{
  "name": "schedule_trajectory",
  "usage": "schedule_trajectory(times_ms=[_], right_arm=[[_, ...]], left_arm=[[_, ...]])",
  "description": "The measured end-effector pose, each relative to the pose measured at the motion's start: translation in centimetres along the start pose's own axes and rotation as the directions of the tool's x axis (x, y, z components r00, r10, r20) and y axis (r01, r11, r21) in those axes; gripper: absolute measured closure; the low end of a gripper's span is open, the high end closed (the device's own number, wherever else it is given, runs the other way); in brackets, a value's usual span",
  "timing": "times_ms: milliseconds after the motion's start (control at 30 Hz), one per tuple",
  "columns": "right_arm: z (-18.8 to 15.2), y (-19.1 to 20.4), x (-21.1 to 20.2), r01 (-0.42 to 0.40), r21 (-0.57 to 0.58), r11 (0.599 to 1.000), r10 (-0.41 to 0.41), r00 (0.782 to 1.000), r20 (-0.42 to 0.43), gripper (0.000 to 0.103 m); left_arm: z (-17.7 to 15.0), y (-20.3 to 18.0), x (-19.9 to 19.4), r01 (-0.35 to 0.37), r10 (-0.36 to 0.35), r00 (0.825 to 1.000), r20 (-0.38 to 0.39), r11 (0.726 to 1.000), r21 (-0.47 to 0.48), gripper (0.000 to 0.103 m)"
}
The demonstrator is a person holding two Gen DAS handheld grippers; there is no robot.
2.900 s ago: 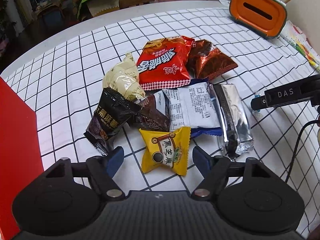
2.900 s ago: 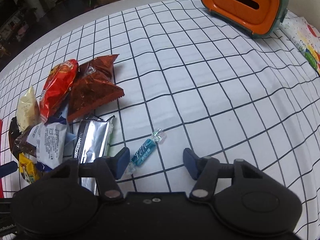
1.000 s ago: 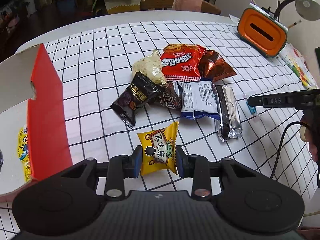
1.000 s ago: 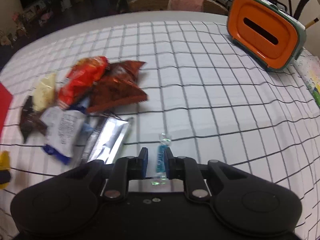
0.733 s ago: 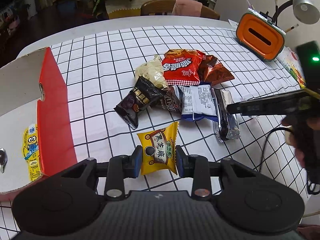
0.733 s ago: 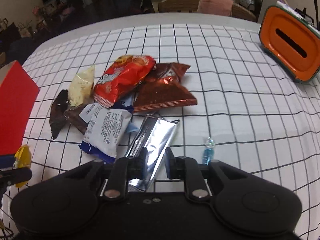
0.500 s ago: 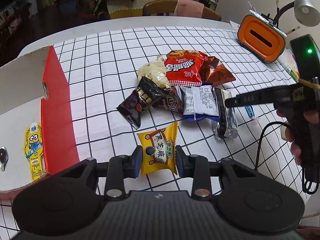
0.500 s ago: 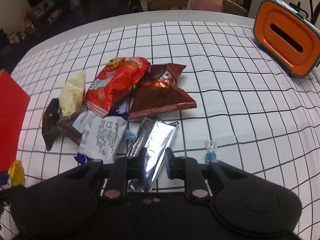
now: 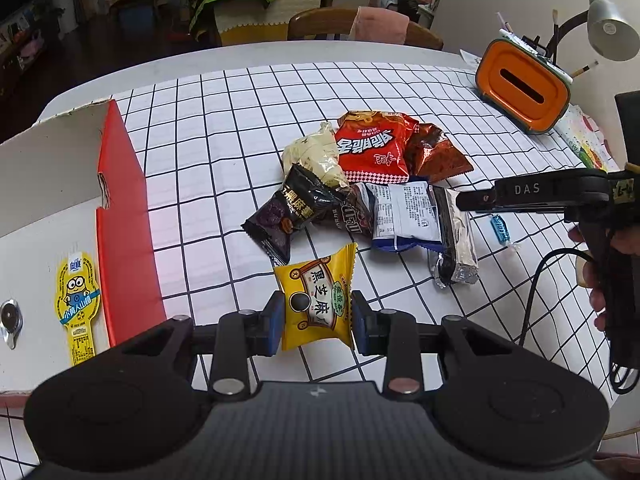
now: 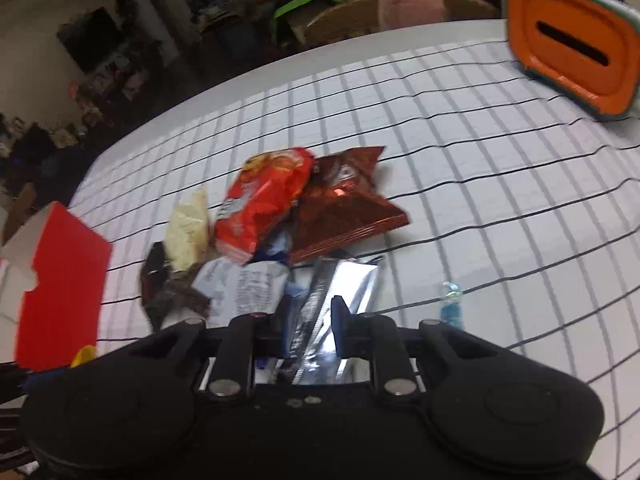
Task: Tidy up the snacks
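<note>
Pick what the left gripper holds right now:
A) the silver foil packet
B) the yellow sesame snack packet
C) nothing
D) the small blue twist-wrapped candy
B: the left gripper has its blue pads pressed on both sides of the yellow sesame snack packet, lifted clear of the pile.

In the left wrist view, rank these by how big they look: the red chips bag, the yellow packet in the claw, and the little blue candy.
1. red chips bag
2. yellow packet, which looks nearly as big, but it sits closest to the camera, so that order is unsure
3. blue candy, clearly smallest

An orange tissue box [image 9: 523,92] stands beside a desk lamp [image 9: 610,34].
</note>
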State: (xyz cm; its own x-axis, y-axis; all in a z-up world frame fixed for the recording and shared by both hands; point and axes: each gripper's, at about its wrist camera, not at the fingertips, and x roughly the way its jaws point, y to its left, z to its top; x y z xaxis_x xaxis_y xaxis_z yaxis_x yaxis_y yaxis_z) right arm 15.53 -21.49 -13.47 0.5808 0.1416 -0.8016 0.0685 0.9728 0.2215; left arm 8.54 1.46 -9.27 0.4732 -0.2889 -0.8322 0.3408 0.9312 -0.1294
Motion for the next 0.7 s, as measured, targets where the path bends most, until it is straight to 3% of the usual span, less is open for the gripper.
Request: schedule_trajectory(times_ms=[33, 100, 133, 167, 233, 367, 467, 700], right_arm=[[-0.1, 0.2, 0.0, 0.009, -0.011, 1.0, -0.009, 1.0, 0.007, 0.084], [-0.3, 0.6, 0.2, 0.008, -0.035, 0.999, -0.008, 1.0, -0.003, 0.069], [-0.3, 0.9, 0.6, 0.018, -0.047, 0.999, -0.019, 1.0, -0.023, 0.026], [-0.3, 1.2, 0.9, 0.024, -0.057, 0.998, -0.026, 0.999, -0.023, 0.011], [-0.2, 1.4, 1.7, 0.038, -0.063, 0.997, -0.041, 0.999, -0.036, 0.002], [0.2, 0.9, 2.8, 0.143, -0.023, 0.99, -0.143, 0.989, -0.04, 0.004], [0.4, 0.2, 3.8, 0.212, 0.006, 0.977, -0.211, 0.972, -0.102, 0.005], [0.2, 0.3, 5.6, 0.233, 0.017, 0.972, -0.229, 0.963, -0.143, 0.009]], left_arm=[[0.0, 0.0, 0.0, 0.001, -0.001, 1.0, 0.001, 1.0, 0.002, 0.07], [0.1, 0.1, 0.0, 0.005, -0.005, 1.0, 0.0, 1.0, 0.004, 0.07], [0.1, 0.1, 0.1, 0.006, -0.006, 1.0, -0.001, 1.0, 0.006, 0.07], [0.1, 0.1, 0.1, 0.008, -0.008, 1.0, -0.002, 1.0, 0.007, 0.07], [0.0, 0.2, 0.2, 0.012, -0.012, 1.0, -0.004, 1.0, 0.006, 0.07], [0.0, 0.5, 0.3, 0.016, -0.016, 1.0, -0.007, 1.0, 0.002, 0.07], [0.0, 0.6, 0.3, 0.021, -0.021, 1.0, -0.009, 1.0, 0.003, 0.07], [-0.2, 0.7, 0.3, 0.021, -0.021, 1.0, -0.016, 1.0, 0.007, 0.07]])
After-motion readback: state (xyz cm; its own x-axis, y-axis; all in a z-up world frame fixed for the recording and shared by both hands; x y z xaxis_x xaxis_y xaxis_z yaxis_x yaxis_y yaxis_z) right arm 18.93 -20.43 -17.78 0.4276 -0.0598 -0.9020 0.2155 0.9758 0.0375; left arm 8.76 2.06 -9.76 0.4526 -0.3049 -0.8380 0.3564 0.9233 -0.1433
